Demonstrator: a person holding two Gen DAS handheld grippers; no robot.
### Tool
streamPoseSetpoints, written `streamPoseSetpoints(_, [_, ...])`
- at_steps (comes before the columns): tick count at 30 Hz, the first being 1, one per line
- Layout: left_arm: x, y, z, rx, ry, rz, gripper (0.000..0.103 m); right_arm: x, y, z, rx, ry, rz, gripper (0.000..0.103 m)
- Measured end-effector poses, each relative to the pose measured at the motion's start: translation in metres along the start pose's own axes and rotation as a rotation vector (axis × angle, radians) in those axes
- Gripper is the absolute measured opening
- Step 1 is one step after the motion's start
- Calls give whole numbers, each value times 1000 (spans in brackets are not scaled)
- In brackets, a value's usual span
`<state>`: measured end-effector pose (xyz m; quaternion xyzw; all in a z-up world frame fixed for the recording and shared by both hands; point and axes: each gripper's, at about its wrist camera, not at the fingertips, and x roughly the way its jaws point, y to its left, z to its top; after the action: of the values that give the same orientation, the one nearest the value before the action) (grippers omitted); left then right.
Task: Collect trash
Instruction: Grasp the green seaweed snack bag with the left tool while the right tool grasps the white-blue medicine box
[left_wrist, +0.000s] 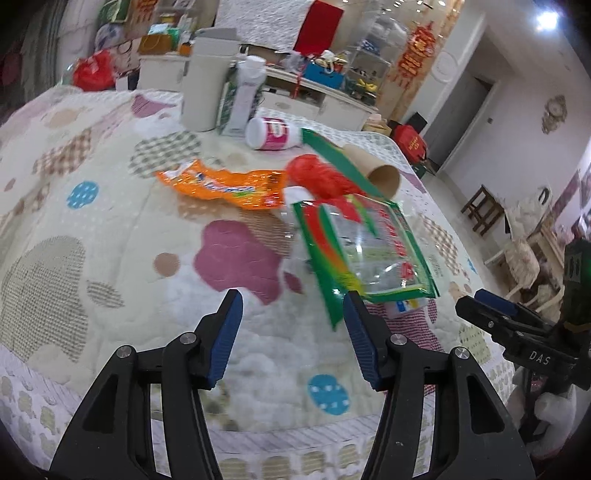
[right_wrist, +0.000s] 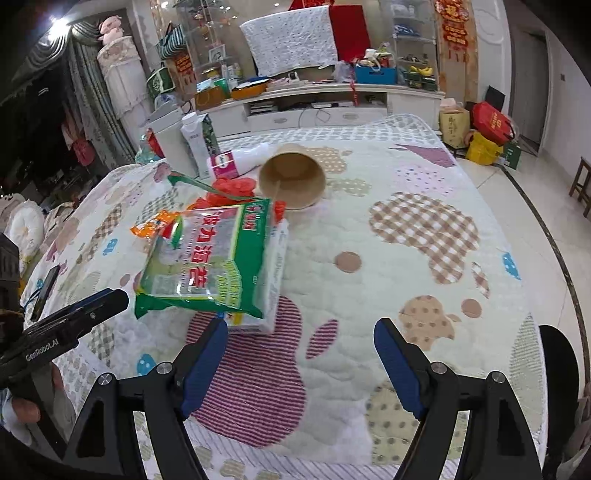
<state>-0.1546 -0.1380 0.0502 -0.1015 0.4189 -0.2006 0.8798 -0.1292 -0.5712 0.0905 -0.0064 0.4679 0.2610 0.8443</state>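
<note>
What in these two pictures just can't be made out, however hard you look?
- White pack: mostly covered by the green bag in both views; its label can't be read.
- Bottle, left view: label print is blurred.
- White bin: its contents are hidden by its walls.
- Dark round thing, right view: cut by the edge; unidentifiable.

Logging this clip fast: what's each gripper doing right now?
Left gripper: open, holding nothing, above the quilt.
Right gripper: open, holding nothing.
</note>
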Motion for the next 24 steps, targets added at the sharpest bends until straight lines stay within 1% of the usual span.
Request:
streamPoseSetpoints(4, [-4, 9, 6, -45, 10, -51, 57, 6, 5, 4, -9, 6, 11, 80])
streamPoseSetpoints(6, [-3, 8, 11, -61, 19, -92, 65, 7, 5, 5, -9, 6, 11, 80])
streamPoseSetpoints(7, [0, 6, 14, -67, 26, -109, 72, 8, 5, 5, -5, 6, 12, 80])
streamPoseSetpoints(8, [3, 5, 16, -72, 30, -126, 73, 9, 3, 4, 0, 8, 14, 80])
streamPoseSetpoints(10, [10, 0, 20, -71, 41, -145, 73, 9, 1, 3, 6, 13, 13, 80])
streamPoseSetpoints(12, [23, -7, 23, -58, 72, -150, 74, 9, -4, 1, 12, 17, 8, 80])
streamPoseSetpoints(14, [40, -13, 24, -72, 124, -150, 73, 7, -8, 0, 19, 17, 5, 80])
streamPoseSetpoints(16, [53, -16, 25, -96, 173, -177, 73, 4, -13, 0, 26, 15, 1, 80])
streamPoseSetpoints(18, [58, -17, 23, -120, 190, -200, 72, 3, -17, 0, 32, 14, -3, 80])
streamPoseSetpoints(19, [58, -17, 22, -126, 183, -208, 59, 2, -19, 1, 36, 13, -4, 80])
streamPoseSetpoints(20, [56, -17, 22, -123, 182, -211, 38, 2, -20, 1, 37, 13, -4, 80])
streamPoseSetpoints(21, [55, -17, 22, -111, 188, -210, 30, 1, -21, 1, 38, 12, -5, 80])
streamPoseSetpoints(22, [54, -17, 21, -107, 189, -212, 25, 2, -22, 1, 40, 12, -6, 80])
streamPoseSetpoints(24, [48, -15, 21, -92, 177, -223, 20, 4, -24, 1, 43, 14, -2, 80])
